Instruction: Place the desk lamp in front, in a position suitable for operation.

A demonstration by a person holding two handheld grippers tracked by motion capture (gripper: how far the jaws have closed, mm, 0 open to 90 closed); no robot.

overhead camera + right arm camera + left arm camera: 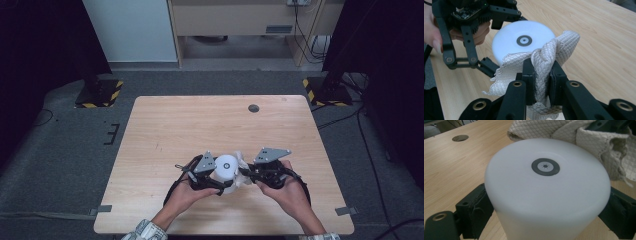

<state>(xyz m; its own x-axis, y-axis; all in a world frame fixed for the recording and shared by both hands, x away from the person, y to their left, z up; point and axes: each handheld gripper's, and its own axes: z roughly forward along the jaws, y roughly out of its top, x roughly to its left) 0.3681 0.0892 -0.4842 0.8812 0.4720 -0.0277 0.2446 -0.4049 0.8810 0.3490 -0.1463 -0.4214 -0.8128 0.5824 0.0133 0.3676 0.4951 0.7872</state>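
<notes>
A white cylinder with a small grey ring mark on its top stands near the table's front edge. My left gripper is shut on the white cylinder, one black pad on each side of its wall. A white quilted cloth is bunched between the pads of my right gripper, which is shut on it. The cloth rests against the cylinder's right side. In the right gripper view the cylinder sits just behind the cloth, with the left gripper's frame around it.
The light wooden table has a round dark cable hole at the back right. Grey floor surrounds it, with black stands on yellow-striped bases at both far corners and a cabinet behind.
</notes>
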